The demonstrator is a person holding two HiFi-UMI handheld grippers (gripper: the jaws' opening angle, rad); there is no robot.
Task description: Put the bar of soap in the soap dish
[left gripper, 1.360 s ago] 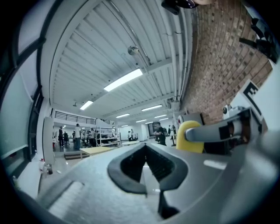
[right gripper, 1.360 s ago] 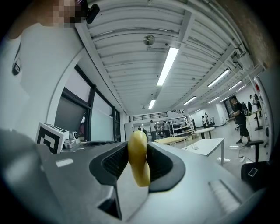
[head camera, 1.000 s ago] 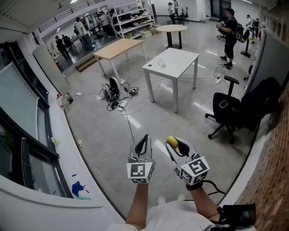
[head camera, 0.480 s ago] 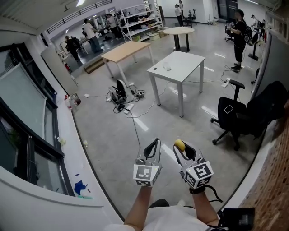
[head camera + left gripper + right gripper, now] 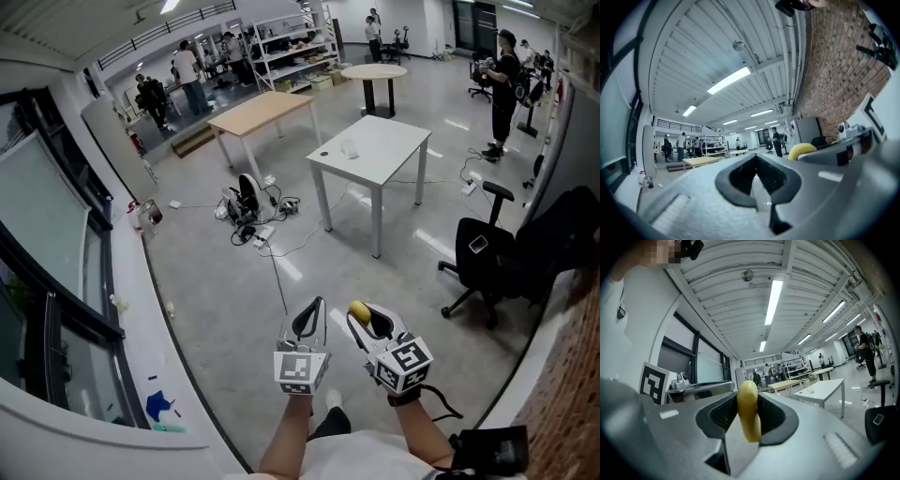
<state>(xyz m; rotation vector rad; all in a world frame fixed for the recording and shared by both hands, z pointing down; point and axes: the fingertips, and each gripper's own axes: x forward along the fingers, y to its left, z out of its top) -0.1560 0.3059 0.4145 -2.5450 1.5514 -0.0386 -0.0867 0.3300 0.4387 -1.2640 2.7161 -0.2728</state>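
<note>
Your left gripper (image 5: 314, 307) is clenched on nothing, its jaws together. It is held level and points toward 12 o'clock in the head view.

Just to its right, your right gripper (image 5: 367, 318) grasps the rounded yellow bar of soap (image 5: 358, 310). In the right gripper view the bar stands on edge between the pads. Its long axis runs 12 to 6 o'clock, and its top rises above the jaws.

Both grippers are held out low in front of your body, side by side.

No soap dish is plain to see. I judge the likeliest place to be the square white table (image 5: 389, 141), well away at 12 o'clock from the right gripper. A small pale object (image 5: 349, 148) sits near its left edge, too small to identify.

The right hand has the soap, so it leads. You must first cross the grey floor (image 5: 234, 281) between you and the table.
</note>
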